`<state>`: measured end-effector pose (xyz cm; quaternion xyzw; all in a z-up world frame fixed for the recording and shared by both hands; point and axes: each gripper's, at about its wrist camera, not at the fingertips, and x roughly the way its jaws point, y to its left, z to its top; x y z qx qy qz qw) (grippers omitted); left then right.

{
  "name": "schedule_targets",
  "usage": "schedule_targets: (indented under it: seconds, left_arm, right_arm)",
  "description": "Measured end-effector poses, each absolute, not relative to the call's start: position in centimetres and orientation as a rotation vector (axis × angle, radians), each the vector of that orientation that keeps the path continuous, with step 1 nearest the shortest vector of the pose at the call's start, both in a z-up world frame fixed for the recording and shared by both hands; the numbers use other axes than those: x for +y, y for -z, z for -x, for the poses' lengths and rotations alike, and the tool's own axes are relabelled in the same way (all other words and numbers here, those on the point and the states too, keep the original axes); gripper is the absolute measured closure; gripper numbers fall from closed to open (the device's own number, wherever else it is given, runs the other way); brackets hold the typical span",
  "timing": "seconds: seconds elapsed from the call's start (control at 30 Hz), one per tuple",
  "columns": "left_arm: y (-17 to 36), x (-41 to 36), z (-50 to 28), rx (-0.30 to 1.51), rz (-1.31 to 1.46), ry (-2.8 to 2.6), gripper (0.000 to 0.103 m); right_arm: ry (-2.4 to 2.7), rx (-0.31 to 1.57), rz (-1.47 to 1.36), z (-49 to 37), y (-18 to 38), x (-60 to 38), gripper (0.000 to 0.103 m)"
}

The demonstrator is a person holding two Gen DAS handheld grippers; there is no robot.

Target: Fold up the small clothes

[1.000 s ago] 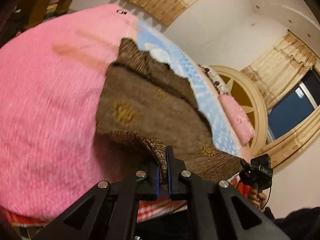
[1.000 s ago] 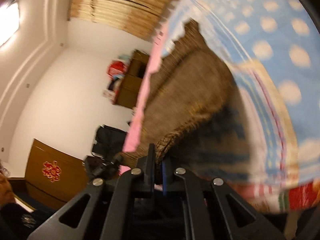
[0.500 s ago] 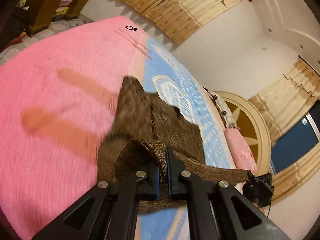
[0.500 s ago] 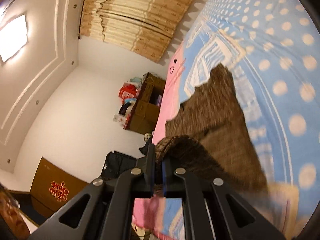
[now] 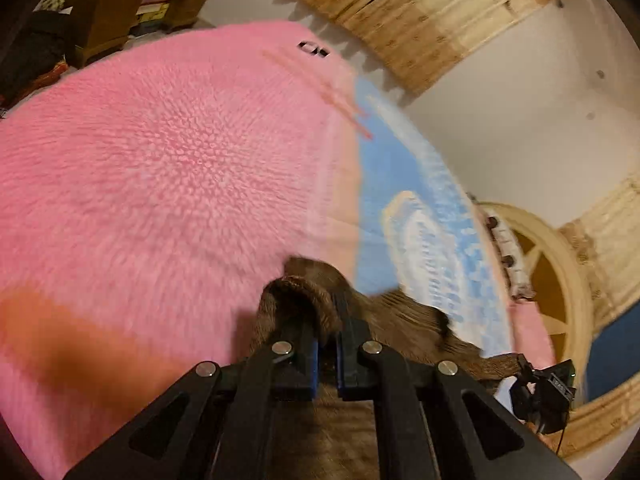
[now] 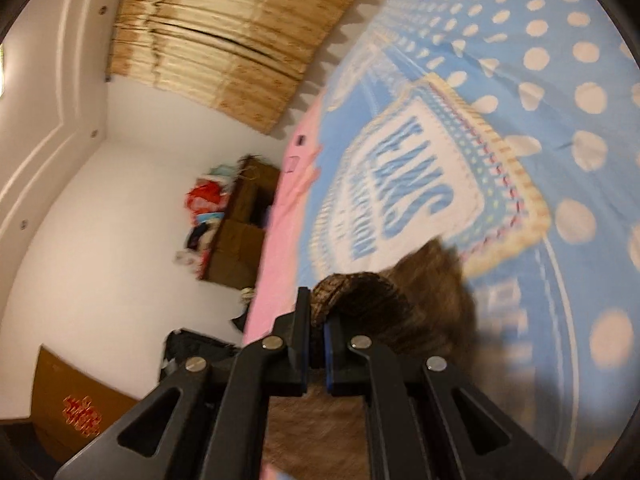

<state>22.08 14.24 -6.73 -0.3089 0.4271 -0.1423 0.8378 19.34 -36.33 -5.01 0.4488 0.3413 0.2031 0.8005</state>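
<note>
A small brown knitted garment (image 5: 404, 320) lies on the bed, with one edge lifted and carried over the rest of it. My left gripper (image 5: 327, 312) is shut on a bunched corner of that edge, above the pink fleece blanket (image 5: 160, 168). My right gripper (image 6: 318, 312) is shut on the other corner of the brown garment (image 6: 424, 292), above the blue polka-dot sheet (image 6: 540, 80). The right gripper (image 5: 540, 392) also shows at the lower right of the left wrist view. Most of the garment is hidden beneath the fingers.
Beige curtains (image 6: 224, 40) hang on the far wall. A wooden shelf unit (image 6: 244, 224) with red and mixed items stands beyond the bed's far side. A round wooden headboard (image 5: 556, 288) and a pink pillow (image 5: 528, 332) sit at the right. A brown cabinet (image 6: 68, 412) is at lower left.
Both grippers have carried the held edge of the brown garment across the bed over its own body. Far less of the garment now shows ahead of the fingers.
</note>
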Motion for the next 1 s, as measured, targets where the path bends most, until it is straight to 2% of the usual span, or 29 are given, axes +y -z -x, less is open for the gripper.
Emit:
schedule_targets:
  seconds: [0.2,0.27,0.3,0.33,0.37,0.43,0.47,0.5,0.57,0.6,0.63,0.67,0.83,0.97,1.0]
  left_arm:
    - [7.1,15.4,-25.6,0.903,0.805,0.361,0.096]
    - [6.1,15.8,-25.9,0.889,0.755,0.308,0.088]
    - [5.6,16.0,-25.7,0.88,0.734,0.274,0.071]
    - [5.2,16.4,-25.4,0.871,0.72,0.252,0.052]
    - [4.7,16.9,-24.8,0.863,0.705,0.232,0.045]
    - [4.0,17.5,-23.6,0.844,0.686,0.22,0.043]
    - [3.5,17.8,-22.7,0.83,0.671,0.215,0.043]
    - [3.2,17.8,-22.0,0.824,0.651,0.203,0.043]
    - [2.4,17.0,-20.2,0.831,0.551,0.197,0.043]
    - [2.2,16.1,-19.2,0.833,0.5,0.212,0.043]
    - [2.0,15.1,-17.8,0.83,0.447,0.231,0.042]
    - [2.0,14.1,-16.3,0.83,0.404,0.245,0.042]
    - [3.3,10.1,-11.0,0.839,0.276,0.315,0.042]
    - [5.4,8.1,-9.8,0.878,0.19,0.287,0.042]
    - [6.3,8.2,-9.7,0.903,0.175,0.271,0.042]
  right_arm:
    - [-0.274,0.789,-0.923,-21.1,8.8,-36.8,0.092]
    - [-0.281,0.776,-0.923,-20.9,8.8,-36.9,0.092]
    - [-0.289,0.767,-0.921,-20.7,8.6,-37.0,0.091]
    - [-0.303,0.746,-0.923,-20.5,8.2,-37.2,0.087]
    - [-0.307,0.719,-0.924,-20.1,7.7,-37.5,0.081]
    - [-0.282,0.65,-0.927,-18.6,6.0,-38.4,0.043]
    - [-0.262,0.607,-0.916,-17.5,4.9,-38.9,0.038]
    - [-0.251,0.594,-0.892,-16.8,4.1,-39.0,0.038]
    - [-0.243,0.614,-0.782,-14.7,2.1,-38.0,0.044]
    - [-0.231,0.657,-0.704,-13.6,1.5,-36.9,0.058]
    - [-0.229,0.687,-0.647,-12.8,1.4,-36.0,0.066]
    - [-0.235,0.733,-0.563,-11.2,1.3,-34.4,0.069]
    - [-0.255,0.799,-0.247,-5.2,2.8,-28.5,0.07]
    - [-0.184,0.867,-0.227,-4.4,5.9,-28.3,0.07]
    - [-0.16,0.885,-0.222,-4.1,6.9,-28.7,0.073]
